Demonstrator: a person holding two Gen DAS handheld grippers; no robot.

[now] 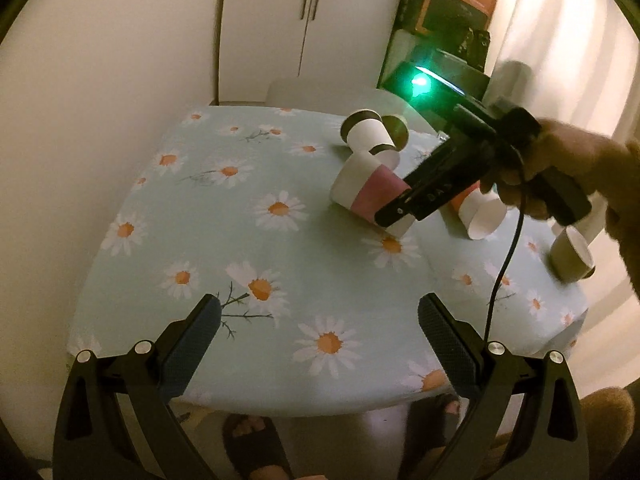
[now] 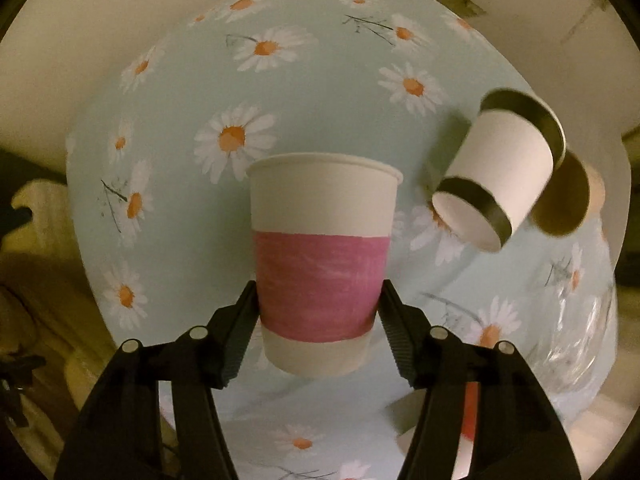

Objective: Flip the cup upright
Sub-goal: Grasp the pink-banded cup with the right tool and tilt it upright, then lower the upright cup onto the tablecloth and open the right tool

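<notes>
a: pink-banded paper cup point(image 2: 322, 264) held between the fingers of the right gripper point(image 2: 318, 322), both pads pressed on the lower part of the pink band. lifted above the daisy tablecloth point(image 2: 192, 92), tilted in the left view, rim pointing away from the gripper.

b: and the left gripper point(image 1: 319, 344)?

a: spread wide, nothing between the fingers, hanging low over the near edge of the table.

b: how to handle such cup?

a: probably very light, thin paper wall, easy to crush. better a gentle squeeze only, on the middle band as now, not near the open rim where the wall bends most. smooth surface, so maybe a little slippery during turning.

b: anything close by?

a: black-banded cup point(image 2: 508, 168) lying on its side just to the right, a brown cup point(image 2: 564, 200) behind it. some care needed to not knock them when setting down. base must land flat, otherwise easily tipped again.
</notes>
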